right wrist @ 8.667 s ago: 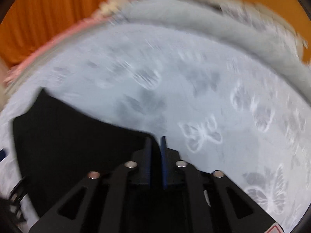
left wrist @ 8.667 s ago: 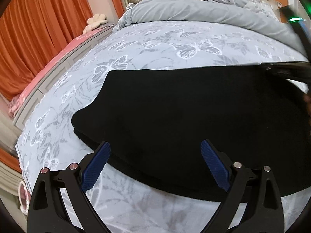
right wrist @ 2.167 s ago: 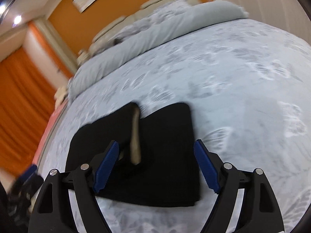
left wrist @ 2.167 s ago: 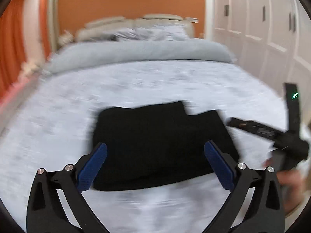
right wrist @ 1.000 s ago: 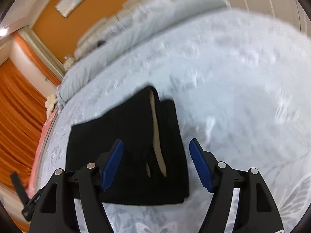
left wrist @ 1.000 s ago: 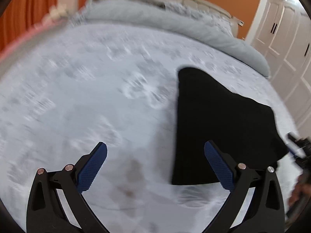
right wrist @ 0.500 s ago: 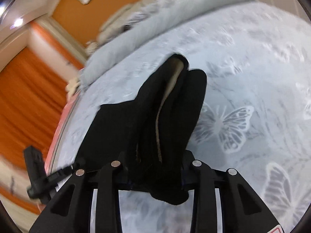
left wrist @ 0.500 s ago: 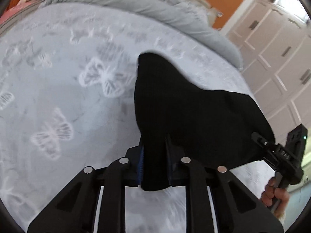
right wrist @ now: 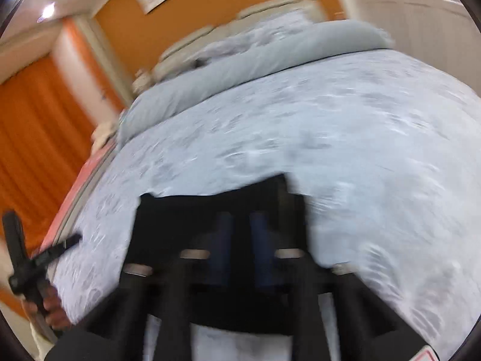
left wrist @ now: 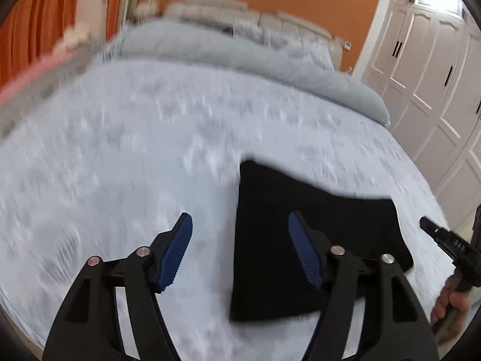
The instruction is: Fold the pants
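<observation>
The black knit pants (left wrist: 312, 240), folded into a compact rectangle, lie flat on the pale blue butterfly-print bedspread (left wrist: 120, 156). The left gripper (left wrist: 237, 249) is opening, empty; the right gripper (right wrist: 240, 240) is clenched, apparently empty. Folding looks finished; next, withdraw or tidy edges

Almost nothing legible is offered. In the left wrist view, small pale characters are printed on the black body of the right tool (left wrist: 451, 242) at the right edge; they are seen nearly upside down and may be read as "DA5", though this cannot be told with certainty. In the right wrist view, a red-edged sticker (right wrist: 428, 356) is seen at the bottom edge, its content cut off and unreadable.
</observation>
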Available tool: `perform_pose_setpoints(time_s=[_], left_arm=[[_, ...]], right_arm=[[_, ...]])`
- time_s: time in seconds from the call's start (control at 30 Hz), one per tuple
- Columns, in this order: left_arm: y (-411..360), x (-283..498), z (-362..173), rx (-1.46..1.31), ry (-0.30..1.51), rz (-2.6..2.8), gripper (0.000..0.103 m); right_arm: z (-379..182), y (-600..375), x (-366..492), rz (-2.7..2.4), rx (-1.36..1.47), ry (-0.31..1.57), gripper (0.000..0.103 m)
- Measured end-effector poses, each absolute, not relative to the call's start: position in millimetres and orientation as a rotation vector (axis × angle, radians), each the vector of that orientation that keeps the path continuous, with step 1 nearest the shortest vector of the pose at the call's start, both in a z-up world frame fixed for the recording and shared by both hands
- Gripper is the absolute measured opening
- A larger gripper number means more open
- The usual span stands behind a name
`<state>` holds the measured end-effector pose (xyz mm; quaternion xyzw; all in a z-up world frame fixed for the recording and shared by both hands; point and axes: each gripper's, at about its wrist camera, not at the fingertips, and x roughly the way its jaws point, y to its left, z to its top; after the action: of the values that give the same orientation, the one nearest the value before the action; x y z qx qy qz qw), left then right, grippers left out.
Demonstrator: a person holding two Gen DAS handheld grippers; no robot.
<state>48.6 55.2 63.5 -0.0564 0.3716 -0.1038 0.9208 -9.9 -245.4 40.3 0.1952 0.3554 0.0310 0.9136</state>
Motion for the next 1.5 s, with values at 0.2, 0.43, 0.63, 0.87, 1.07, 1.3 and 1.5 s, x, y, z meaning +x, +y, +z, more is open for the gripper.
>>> perform_pose_setpoints(time_s=[0.2, 0.43, 0.63, 0.87, 1.07, 1.3, 1.5], left_arm=[[0, 121, 23, 0.036, 0.880, -0.184, 0.064], [20, 153, -23, -0.073, 0.993, -0.173, 0.067], [52, 118, 26, 0.067, 0.826, -0.015, 0.068], [99, 99, 19, 0.018, 0.883, 0.062, 0.080], [104, 102, 10, 0.017, 0.910, 0.047, 0.080], [93, 103, 6, 0.018, 0.924, -0.002, 0.080], [85, 95, 9, 0.056, 0.905, -0.008, 0.080]], right_arm=[[-9, -194, 74, 0.049, 0.221, 0.894, 0.000], [-10, -229, 63, 0.047, 0.342, 0.860, 0.000], [-17, -252, 64, -0.046, 0.441, 0.863, 0.011], [20, -119, 99, 0.267, 0.281, 0.877, 0.011], [-42, -37, 181, 0.193, 0.044, 1.028, 0.003], [-43, -27, 185, 0.160, 0.048, 1.019, 0.002], [8, -55, 147, 0.191, 0.146, 0.894, 0.005]])
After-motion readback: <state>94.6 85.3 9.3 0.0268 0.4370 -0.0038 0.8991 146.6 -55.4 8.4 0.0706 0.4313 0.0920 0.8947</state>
